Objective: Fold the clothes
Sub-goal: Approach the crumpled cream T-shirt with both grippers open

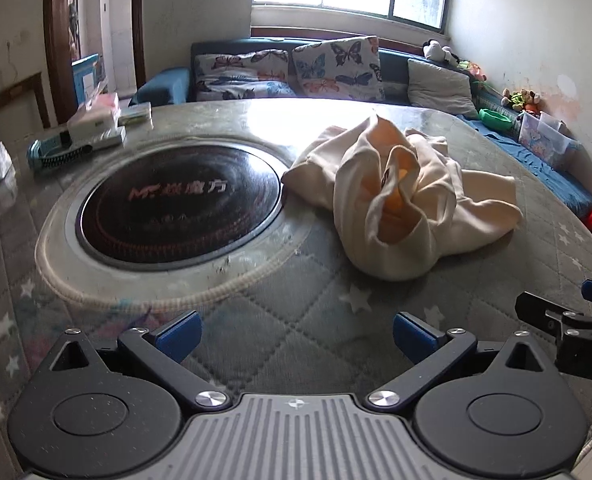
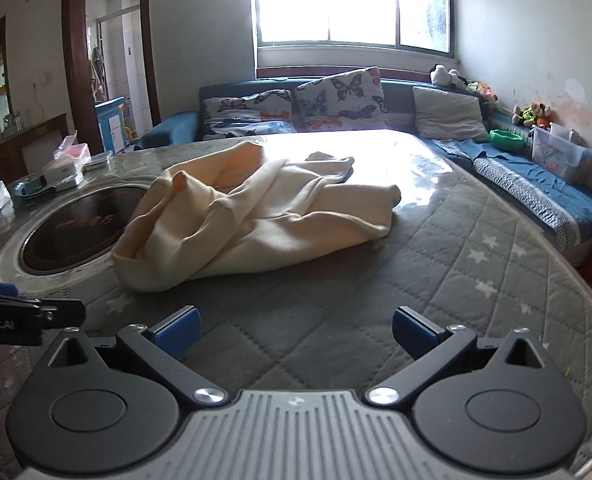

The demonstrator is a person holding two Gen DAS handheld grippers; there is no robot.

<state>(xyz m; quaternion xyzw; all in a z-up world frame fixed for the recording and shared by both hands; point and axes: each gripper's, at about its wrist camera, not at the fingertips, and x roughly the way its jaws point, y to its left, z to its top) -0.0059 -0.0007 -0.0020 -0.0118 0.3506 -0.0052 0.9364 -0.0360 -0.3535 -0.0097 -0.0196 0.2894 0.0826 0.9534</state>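
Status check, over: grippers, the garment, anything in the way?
Left gripper and right gripper: jaws open, empty. Cream garment crumpled, unfolded, overlapping the cooktop rim. Nothing blocking.

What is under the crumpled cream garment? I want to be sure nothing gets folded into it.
The cream garment lies on the quilted star-print table cover, beside the round black cooktop. Orange shows inside its opening. Anything beneath the heap is hidden.

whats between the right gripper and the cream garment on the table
Nothing but bare quilted star-print table cover: in the right wrist view the open right gripper faces the crumpled cream garment with only that cover between them.
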